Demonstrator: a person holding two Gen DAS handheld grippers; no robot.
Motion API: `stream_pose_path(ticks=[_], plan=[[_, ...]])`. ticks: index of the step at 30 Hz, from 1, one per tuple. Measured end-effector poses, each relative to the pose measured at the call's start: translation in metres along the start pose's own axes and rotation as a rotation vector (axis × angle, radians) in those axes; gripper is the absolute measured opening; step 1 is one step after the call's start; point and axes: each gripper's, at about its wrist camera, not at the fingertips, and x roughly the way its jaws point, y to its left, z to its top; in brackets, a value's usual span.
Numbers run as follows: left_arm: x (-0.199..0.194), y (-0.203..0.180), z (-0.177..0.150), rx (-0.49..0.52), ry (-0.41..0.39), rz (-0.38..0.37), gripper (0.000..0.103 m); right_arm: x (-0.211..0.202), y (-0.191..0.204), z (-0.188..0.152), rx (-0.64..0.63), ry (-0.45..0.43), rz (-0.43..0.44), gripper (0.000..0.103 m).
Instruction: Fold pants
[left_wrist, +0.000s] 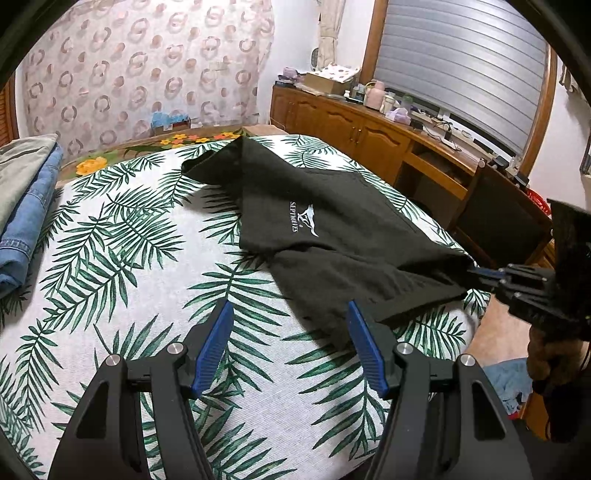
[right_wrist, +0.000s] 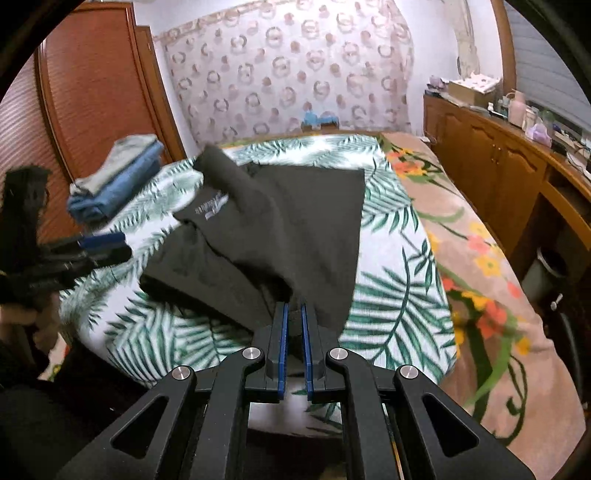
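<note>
Black pants (left_wrist: 332, 229) with a white logo lie rumpled on the palm-leaf bedsheet (left_wrist: 122, 266); they also show in the right wrist view (right_wrist: 288, 221). My left gripper (left_wrist: 291, 343) is open and empty, hovering above the sheet just short of the pants' near edge. It shows at the left of the right wrist view (right_wrist: 110, 245). My right gripper (right_wrist: 294, 314) is shut on a corner of the pants and lifts it slightly off the bed. It appears at the right of the left wrist view (left_wrist: 476, 275), pinching the cloth.
A stack of folded jeans and grey cloth (left_wrist: 26, 199) sits at the bed's left side, also seen in the right wrist view (right_wrist: 114, 177). A wooden cabinet (left_wrist: 369, 125) with clutter runs along the right. A floral blanket (right_wrist: 480, 258) covers the bed's right part.
</note>
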Motion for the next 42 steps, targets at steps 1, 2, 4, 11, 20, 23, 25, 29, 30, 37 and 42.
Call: stream_pose_path(ticks=[1, 2, 4, 11, 20, 23, 25, 29, 30, 37, 42], plan=[[0.001, 0.000, 0.000, 0.001, 0.002, 0.001, 0.065, 0.001, 0.000, 0.000, 0.001, 0.003, -0.003, 0.007], [0.002, -0.001, -0.001, 0.001, 0.004, 0.001, 0.065, 0.003, -0.001, -0.001, 0.006, 0.005, -0.009, 0.007], [0.005, -0.002, -0.001, 0.002, 0.009, 0.001, 0.065, 0.002, -0.002, -0.001, 0.012, 0.008, -0.015, 0.007], [0.006, -0.002, -0.003, -0.001, 0.003, 0.008, 0.065, -0.003, -0.013, -0.001, 0.040, 0.005, -0.032, 0.025], [-0.005, 0.008, -0.002, -0.025, -0.061, 0.063, 0.065, -0.022, -0.014, 0.007, 0.002, -0.050, -0.037, 0.033], [-0.010, 0.015, 0.000, -0.039, -0.086, 0.083, 0.065, -0.020, -0.007, 0.017, -0.021, -0.065, -0.023, 0.033], [-0.014, 0.020, 0.002, -0.044, -0.100, 0.105, 0.065, -0.014, 0.000, 0.023, -0.044, -0.076, -0.006, 0.034], [-0.021, 0.030, 0.003, -0.052, -0.124, 0.145, 0.066, 0.007, 0.020, 0.038, -0.089, -0.071, 0.036, 0.034], [-0.023, 0.033, 0.003, -0.056, -0.131, 0.152, 0.068, 0.014, 0.025, 0.042, -0.104, -0.070, 0.051, 0.034], [-0.032, 0.051, 0.005, -0.080, -0.168, 0.199, 0.081, 0.050, 0.050, 0.064, -0.174, -0.042, 0.109, 0.034], [-0.031, 0.063, 0.004, -0.092, -0.159, 0.236, 0.083, 0.070, 0.062, 0.075, -0.221, -0.020, 0.114, 0.044]])
